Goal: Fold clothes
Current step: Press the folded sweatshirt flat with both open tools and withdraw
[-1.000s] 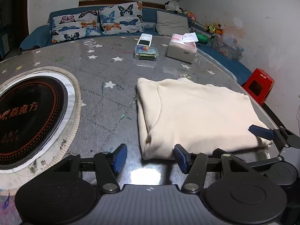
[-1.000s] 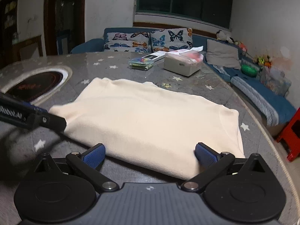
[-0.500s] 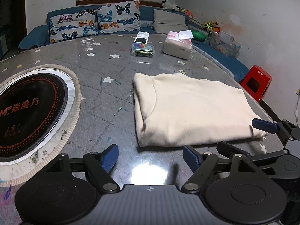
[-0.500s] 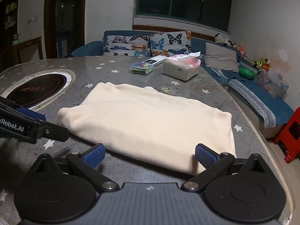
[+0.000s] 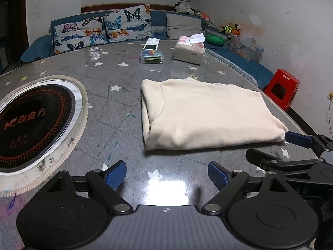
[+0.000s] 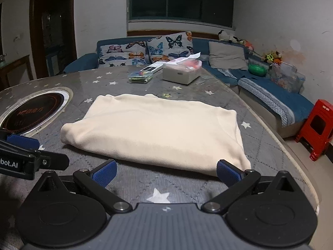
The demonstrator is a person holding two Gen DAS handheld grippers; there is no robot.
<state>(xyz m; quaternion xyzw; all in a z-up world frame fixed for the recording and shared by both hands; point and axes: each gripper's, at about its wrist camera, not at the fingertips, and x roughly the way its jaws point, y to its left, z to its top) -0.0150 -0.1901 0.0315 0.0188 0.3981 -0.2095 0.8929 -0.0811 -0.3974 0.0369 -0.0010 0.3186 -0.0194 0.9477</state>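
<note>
Cream fleece garment point(image 5: 208, 112) lay folded into a flat rectangle on the star-patterned table point(image 5: 116, 108), its long axis running left to right before both grippers. Left gripper point(image 5: 167, 174) and right gripper point(image 6: 165, 171) hovered just short of it, jaws apart, empty.

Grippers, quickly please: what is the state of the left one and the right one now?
Left gripper: open, holding nothing, in front of the cream garment.
Right gripper: open, holding nothing, jaws at the garment's near edge.
</note>
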